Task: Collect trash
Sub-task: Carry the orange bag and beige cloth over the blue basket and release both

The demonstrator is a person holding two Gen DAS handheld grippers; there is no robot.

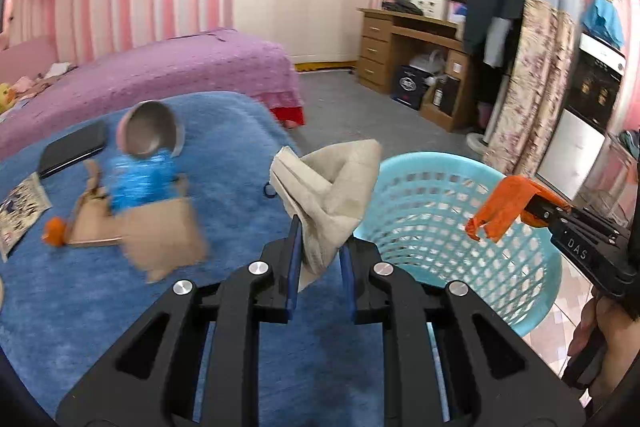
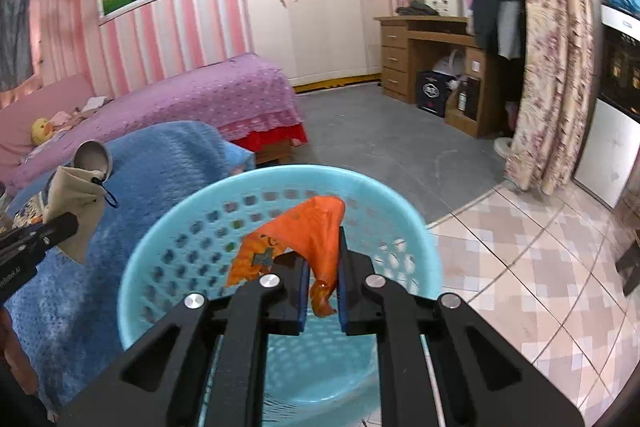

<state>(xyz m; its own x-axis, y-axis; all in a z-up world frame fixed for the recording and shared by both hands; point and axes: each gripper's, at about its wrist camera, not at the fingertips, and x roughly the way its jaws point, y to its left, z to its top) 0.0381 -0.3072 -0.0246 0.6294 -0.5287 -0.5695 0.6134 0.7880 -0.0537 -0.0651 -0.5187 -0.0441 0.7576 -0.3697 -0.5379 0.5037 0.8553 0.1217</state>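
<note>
A: With both grippers already loaded, which step is this?

B: The carry to the basket (image 2: 280, 183), I'd judge. The right gripper (image 2: 323, 291) is clamped narrow on an orange wrapper (image 2: 308, 231) and hangs over the basket's mouth. The left gripper (image 1: 320, 251) pinches a beige cloth pouch (image 1: 332, 187) over the blue blanket (image 1: 80, 299), just beside the basket's rim.

A: So what does the next move call for?

B: Probably parting the right jaws so the wrapper drops inside, then bringing the pouch across the rim before letting go. Cardboard scraps (image 1: 160, 239) and a blue bag (image 1: 140, 183) lie on the blanket, so more picking follows.
</note>
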